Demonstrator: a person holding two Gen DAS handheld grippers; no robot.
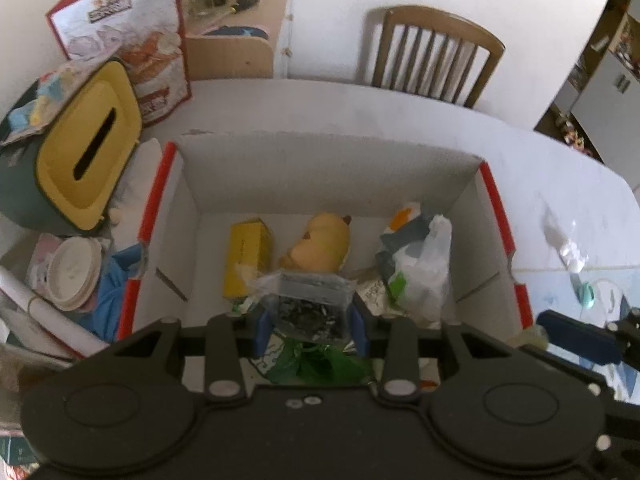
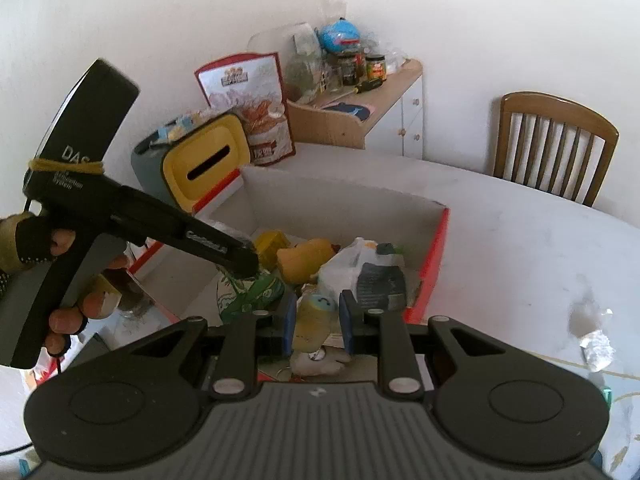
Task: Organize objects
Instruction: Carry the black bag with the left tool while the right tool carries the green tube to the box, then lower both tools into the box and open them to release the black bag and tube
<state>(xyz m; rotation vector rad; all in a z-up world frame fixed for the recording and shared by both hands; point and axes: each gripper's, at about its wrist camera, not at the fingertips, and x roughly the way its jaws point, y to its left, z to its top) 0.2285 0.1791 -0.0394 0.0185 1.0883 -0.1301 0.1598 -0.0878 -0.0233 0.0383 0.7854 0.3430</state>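
A white cardboard box (image 1: 332, 168) with red edges stands open on the table. My left gripper (image 1: 311, 330) hangs over its near side, shut on a clear bag of small dark parts (image 1: 310, 308). On the box floor lie a yellow carton (image 1: 244, 256), a yellow plush toy (image 1: 320, 244), a white plastic bag with a dark packet (image 1: 416, 268) and a green packet (image 1: 312, 364). My right gripper (image 2: 318, 322) is shut on a pale yellow soft toy with a blue patch (image 2: 316, 316), just over the box's near edge. A gloved hand (image 2: 24, 240) holds the left gripper's body.
A yellow-topped grey bin (image 1: 88, 152), a red and white snack bag (image 1: 132, 40) and stacked white dishes (image 1: 72, 272) crowd the box's left side. Crumpled foil (image 2: 596, 346) lies on the white table (image 2: 520, 248) to the right. A wooden chair (image 2: 552, 144) stands behind.
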